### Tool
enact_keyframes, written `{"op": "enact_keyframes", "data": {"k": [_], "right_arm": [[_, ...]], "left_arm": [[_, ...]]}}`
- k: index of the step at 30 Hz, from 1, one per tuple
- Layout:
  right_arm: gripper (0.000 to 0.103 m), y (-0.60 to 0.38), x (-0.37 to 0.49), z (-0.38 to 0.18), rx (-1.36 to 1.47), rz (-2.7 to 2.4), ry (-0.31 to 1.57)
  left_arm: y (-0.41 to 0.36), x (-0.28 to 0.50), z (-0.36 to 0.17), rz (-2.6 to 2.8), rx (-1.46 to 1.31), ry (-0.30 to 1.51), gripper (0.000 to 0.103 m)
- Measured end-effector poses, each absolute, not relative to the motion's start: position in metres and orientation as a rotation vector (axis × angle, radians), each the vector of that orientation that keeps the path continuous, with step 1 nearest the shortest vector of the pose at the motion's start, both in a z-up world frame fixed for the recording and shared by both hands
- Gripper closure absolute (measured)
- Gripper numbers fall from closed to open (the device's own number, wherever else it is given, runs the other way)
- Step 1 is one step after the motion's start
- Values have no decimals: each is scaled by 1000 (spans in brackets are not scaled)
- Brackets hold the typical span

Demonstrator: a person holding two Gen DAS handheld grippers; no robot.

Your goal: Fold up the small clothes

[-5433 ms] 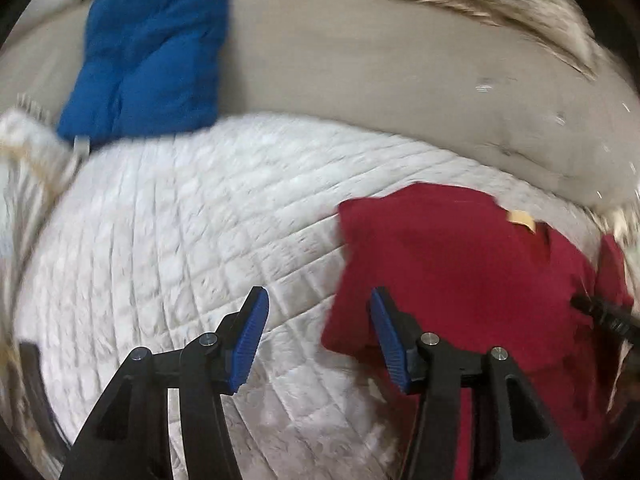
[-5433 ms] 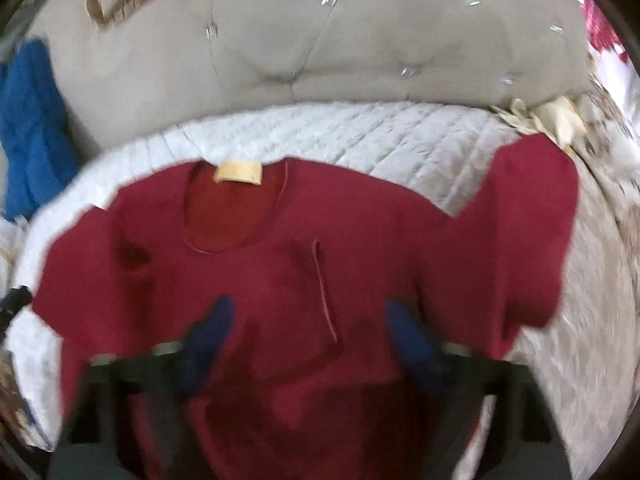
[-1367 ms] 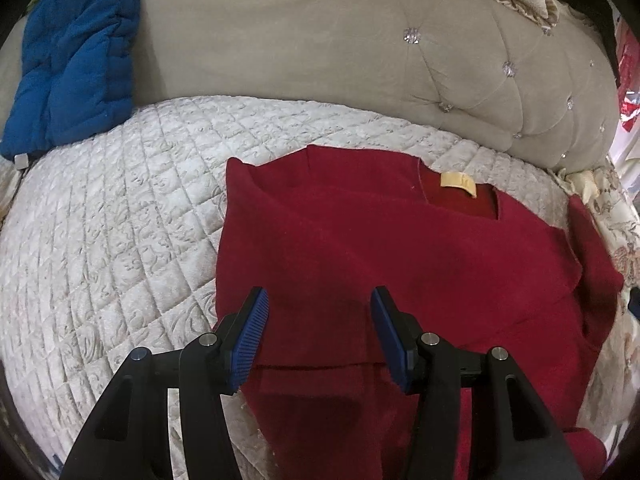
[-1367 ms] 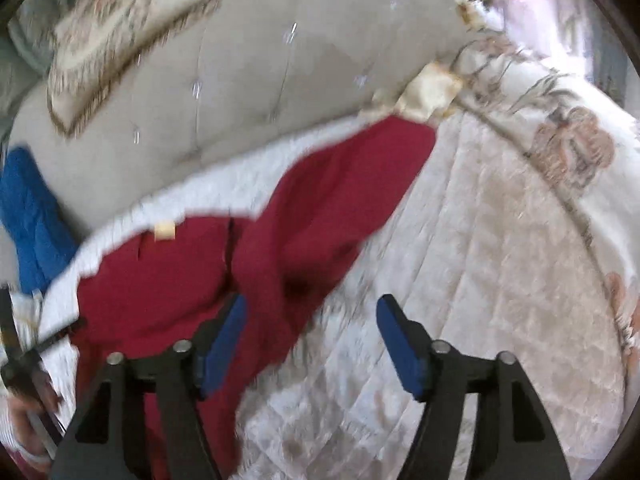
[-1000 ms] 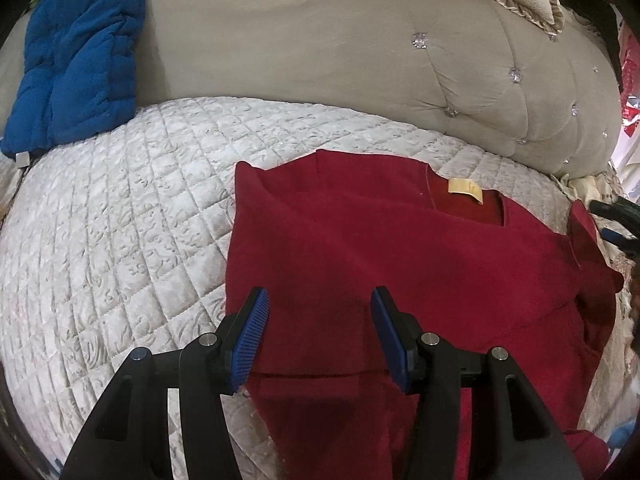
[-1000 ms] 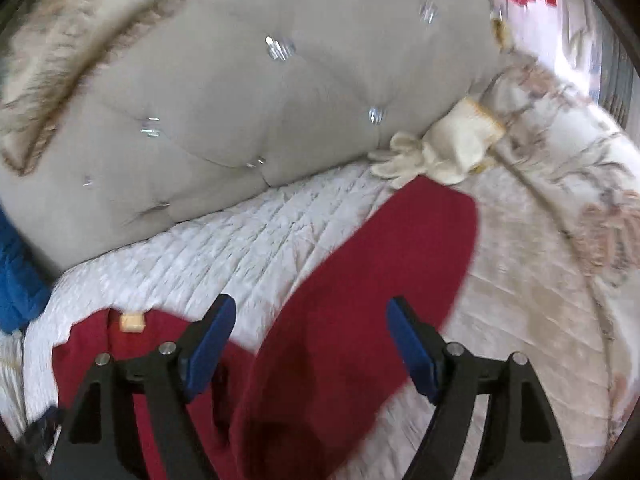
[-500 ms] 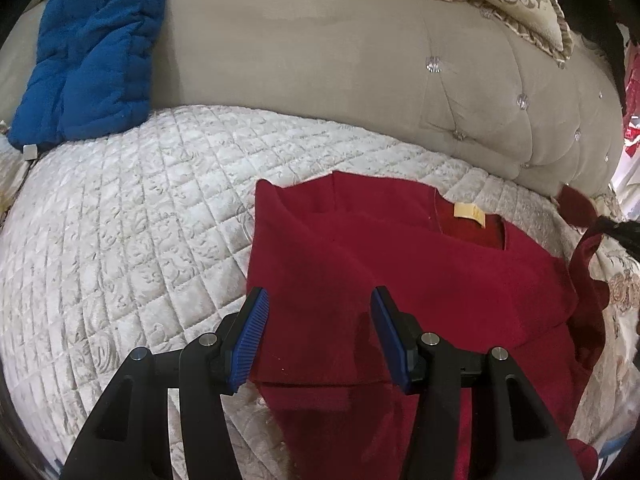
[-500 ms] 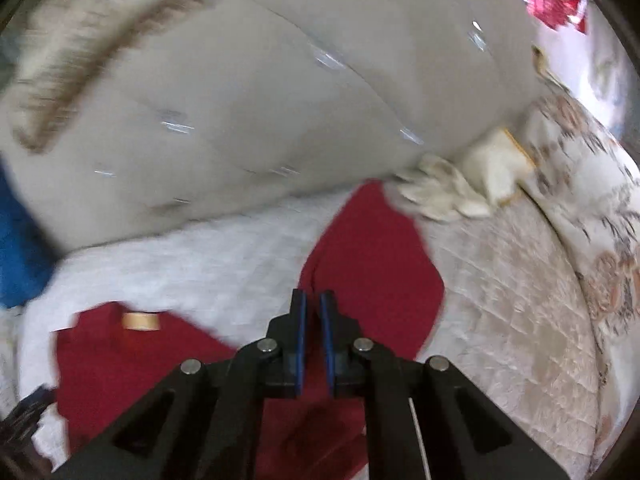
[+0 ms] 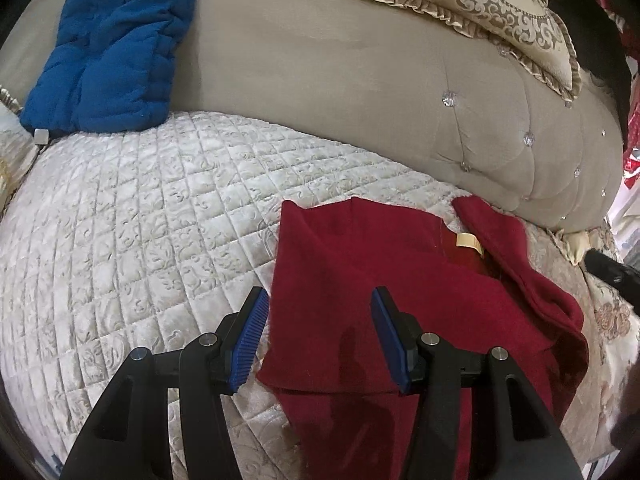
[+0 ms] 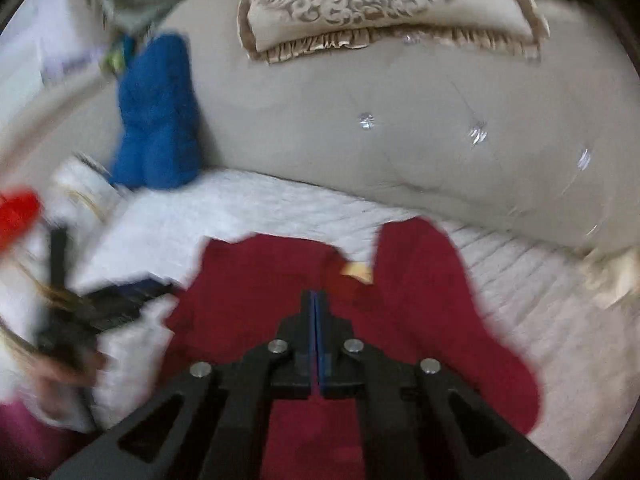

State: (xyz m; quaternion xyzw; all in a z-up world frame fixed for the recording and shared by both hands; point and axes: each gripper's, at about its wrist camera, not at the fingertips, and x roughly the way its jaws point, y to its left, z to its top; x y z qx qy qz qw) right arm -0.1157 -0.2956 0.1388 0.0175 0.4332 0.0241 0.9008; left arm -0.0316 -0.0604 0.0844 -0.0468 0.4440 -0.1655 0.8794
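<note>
Red soft knit shirt [image 9: 360,280], half folded on the quilted cover.
Limp, light; best gripped at hems. Left gripper [image 9: 318,338] gapes wide; right gripper [image 10: 315,336] pinched closed, contents unclear.

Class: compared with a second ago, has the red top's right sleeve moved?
Yes. The sleeve, gripped by the right tongs, has swung from beside the cream glove inward over the collar label.

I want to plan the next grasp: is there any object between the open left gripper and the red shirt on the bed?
Nothing visible is in the way. The left gripper is open directly over the left edge of the red shirt, which lies on the quilted bedcover. The blue blanket is far behind.
</note>
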Motion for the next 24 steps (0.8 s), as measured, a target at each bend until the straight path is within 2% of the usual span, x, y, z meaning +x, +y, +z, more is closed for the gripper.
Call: {"op": "enact_keyframes", "data": {"k": [1, 2, 3, 5, 9, 10, 12, 13, 14, 15, 16, 21, 24], "right_arm": [[67, -297, -110, 132, 34, 22, 908], [37, -298, -104, 128, 31, -1, 911], [30, -300, -99, 123, 25, -26, 908], [29, -305, -84, 107, -3, -69, 929], [31, -322, -56, 65, 26, -119, 1016], [35, -326, -50, 53, 20, -135, 1034], [53, -332, -43, 32, 12, -156, 1074], [72, -336, -41, 24, 7, -166, 1093], [80, -339, -43, 24, 12, -171, 1084], [83, -342, -48, 29, 42, -166, 1055], [92, -345, -55, 38, 89, -153, 1021], [92, -329, -89, 88, 177, -3, 902], [92, -308, -106, 101, 224, 133, 864]], "left_arm": [[-60, -31, 84, -345, -99, 928, 71], [-60, -31, 84, -348, -101, 929, 71], [-60, -31, 84, -348, -99, 929, 71], [-61, -31, 82, -347, -94, 931, 71], [-63, -30, 79, -349, -83, 940, 71], [-64, -30, 78, -350, -79, 940, 71], [-65, -29, 78, -354, -75, 942, 71], [-66, -28, 78, -357, -74, 942, 71], [-66, -27, 78, -358, -75, 942, 71], [-65, -26, 79, -359, -80, 941, 71], [-64, -26, 79, -361, -89, 941, 71], [-49, -20, 86, -414, -219, 943, 71], [-40, -18, 88, -429, -292, 942, 67]]}}
